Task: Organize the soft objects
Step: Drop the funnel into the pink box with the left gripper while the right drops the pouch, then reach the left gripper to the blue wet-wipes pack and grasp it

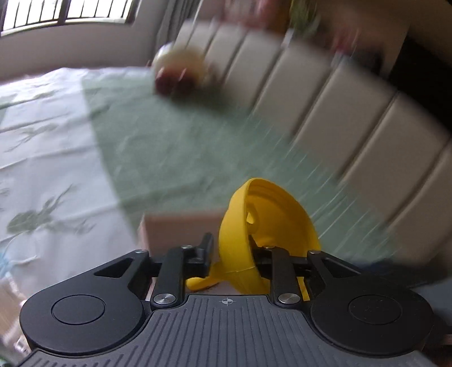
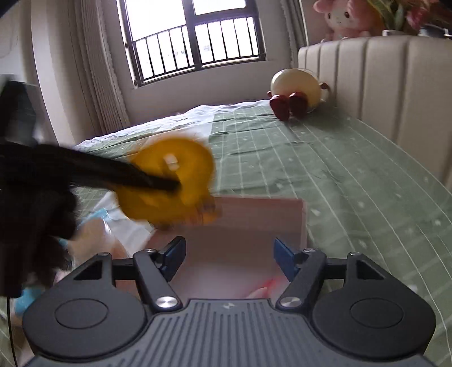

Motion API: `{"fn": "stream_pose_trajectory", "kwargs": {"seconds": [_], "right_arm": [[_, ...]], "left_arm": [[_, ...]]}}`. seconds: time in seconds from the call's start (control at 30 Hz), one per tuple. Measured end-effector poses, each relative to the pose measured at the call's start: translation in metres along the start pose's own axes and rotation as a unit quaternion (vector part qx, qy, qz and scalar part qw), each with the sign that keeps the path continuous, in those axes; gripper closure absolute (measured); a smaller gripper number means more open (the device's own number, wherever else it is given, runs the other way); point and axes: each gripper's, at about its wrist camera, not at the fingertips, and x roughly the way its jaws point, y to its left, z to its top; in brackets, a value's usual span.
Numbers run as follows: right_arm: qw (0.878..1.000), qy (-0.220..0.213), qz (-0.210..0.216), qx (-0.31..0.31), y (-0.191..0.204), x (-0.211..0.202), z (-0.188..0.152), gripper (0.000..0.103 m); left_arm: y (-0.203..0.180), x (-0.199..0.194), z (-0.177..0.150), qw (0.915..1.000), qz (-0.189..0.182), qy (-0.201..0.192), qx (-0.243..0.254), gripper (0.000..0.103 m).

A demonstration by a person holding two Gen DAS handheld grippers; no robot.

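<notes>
My left gripper is shut on a yellow soft bowl-shaped object, pinching its rim, above a brown cardboard box. In the right wrist view the same yellow object shows blurred at the tip of the left gripper, over the box. My right gripper is open and empty, just above the box opening. A cream round plush with dark red feet lies on the green bed cover by the headboard; it also shows blurred in the left wrist view.
A beige padded headboard runs along the right side of the bed. A pink plush sits on top of it. A white patterned sheet covers the left part. A barred window is behind.
</notes>
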Motion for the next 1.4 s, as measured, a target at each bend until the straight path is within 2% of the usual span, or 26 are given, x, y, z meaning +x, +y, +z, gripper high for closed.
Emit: {"fn": "stream_pose_trajectory", "kwargs": {"seconds": [0.03, 0.1, 0.2, 0.27, 0.33, 0.4, 0.43, 0.47, 0.5, 0.53, 0.57, 0.6, 0.63, 0.67, 0.8, 0.87, 0.97, 1.07, 1.13, 1.2, 1.3, 1.4], "right_arm": [[1.000, -0.004, -0.006, -0.008, 0.001, -0.003, -0.006, 0.033], [1.000, -0.010, -0.014, -0.020, 0.001, -0.010, -0.021, 0.033], [1.000, -0.013, -0.007, -0.024, 0.002, -0.016, -0.031, 0.033], [1.000, -0.018, -0.008, -0.022, 0.010, -0.014, -0.035, 0.033], [0.999, -0.019, -0.021, -0.023, 0.022, -0.006, -0.038, 0.033], [0.998, -0.020, -0.054, -0.031, 0.037, -0.001, -0.045, 0.033], [0.997, -0.026, -0.067, -0.037, 0.045, -0.004, -0.050, 0.033], [0.996, -0.033, -0.071, -0.041, 0.050, -0.008, -0.057, 0.033], [0.996, -0.036, -0.068, -0.043, 0.056, -0.014, -0.062, 0.033], [0.997, -0.035, -0.061, -0.044, 0.060, -0.018, -0.068, 0.032], [0.997, -0.032, -0.053, -0.044, 0.063, -0.021, -0.073, 0.030], [0.998, -0.027, -0.047, -0.043, 0.066, -0.023, -0.079, 0.029], [0.998, -0.023, -0.045, -0.042, 0.069, -0.024, -0.083, 0.029], [0.998, -0.019, -0.044, -0.041, 0.072, -0.025, -0.087, 0.029], [0.998, -0.011, -0.036, -0.046, 0.085, -0.026, -0.101, 0.029], [0.998, -0.006, -0.029, -0.049, 0.092, -0.024, -0.105, 0.029], [0.999, 0.006, -0.014, -0.046, 0.103, -0.016, -0.109, 0.029], [0.999, 0.021, 0.007, -0.035, 0.117, -0.003, -0.111, 0.028], [0.999, 0.032, 0.027, -0.031, 0.133, 0.007, -0.113, 0.027], [0.997, 0.042, 0.043, -0.039, 0.153, 0.017, -0.118, 0.027], [0.996, 0.053, 0.046, -0.063, 0.180, 0.030, -0.127, 0.027], [0.993, 0.040, 0.021, -0.107, 0.202, 0.033, -0.140, 0.021]], "left_arm": [[-0.005, 0.009, -0.005, 0.9996, 0.019, 0.009, 0.019, 0.077], [-0.007, 0.011, -0.012, 0.9989, 0.035, -0.005, 0.030, 0.077], [-0.001, -0.011, -0.017, 0.9992, -0.005, -0.039, 0.006, 0.077], [0.000, -0.027, -0.020, 0.9986, -0.012, -0.048, 0.015, 0.077], [-0.007, -0.029, -0.015, 0.9976, 0.023, -0.037, 0.053, 0.077], [-0.022, -0.032, -0.012, 0.9939, 0.044, -0.052, 0.087, 0.076], [-0.027, -0.038, -0.012, 0.9930, 0.017, -0.075, 0.089, 0.070], [-0.030, -0.040, -0.012, 0.9909, 0.003, -0.093, 0.098, 0.068], [-0.037, -0.041, -0.014, 0.9898, 0.011, -0.090, 0.110, 0.072], [-0.036, -0.039, -0.013, 0.9925, -0.015, -0.069, 0.100, 0.070], [-0.029, -0.034, -0.012, 0.9959, -0.048, -0.042, 0.065, 0.068], [-0.021, -0.027, -0.012, 0.9982, -0.054, -0.007, 0.026, 0.069], [-0.013, -0.021, -0.013, 0.9989, -0.043, 0.021, 0.001, 0.071], [-0.007, -0.021, -0.017, 0.9986, -0.048, 0.020, -0.007, 0.071], [0.009, -0.072, -0.040, 0.9962, -0.043, -0.076, 0.005, 0.071], [0.027, -0.111, -0.058, 0.9928, -0.052, -0.107, -0.011, 0.071], [0.056, -0.166, -0.095, 0.9887, -0.014, -0.147, -0.026, 0.071], [0.094, -0.217, -0.139, 0.9820, 0.062, -0.173, -0.042, 0.071], [0.120, -0.244, -0.171, 0.9764, 0.106, -0.174, -0.071, 0.071], [0.140, -0.259, -0.197, 0.9733, 0.126, -0.170, -0.088, 0.071], [0.154, -0.265, -0.232, 0.9742, 0.147, -0.152, -0.079, 0.071], [0.165, -0.258, -0.250, 0.9795, 0.135, -0.133, -0.068, 0.071]]}}
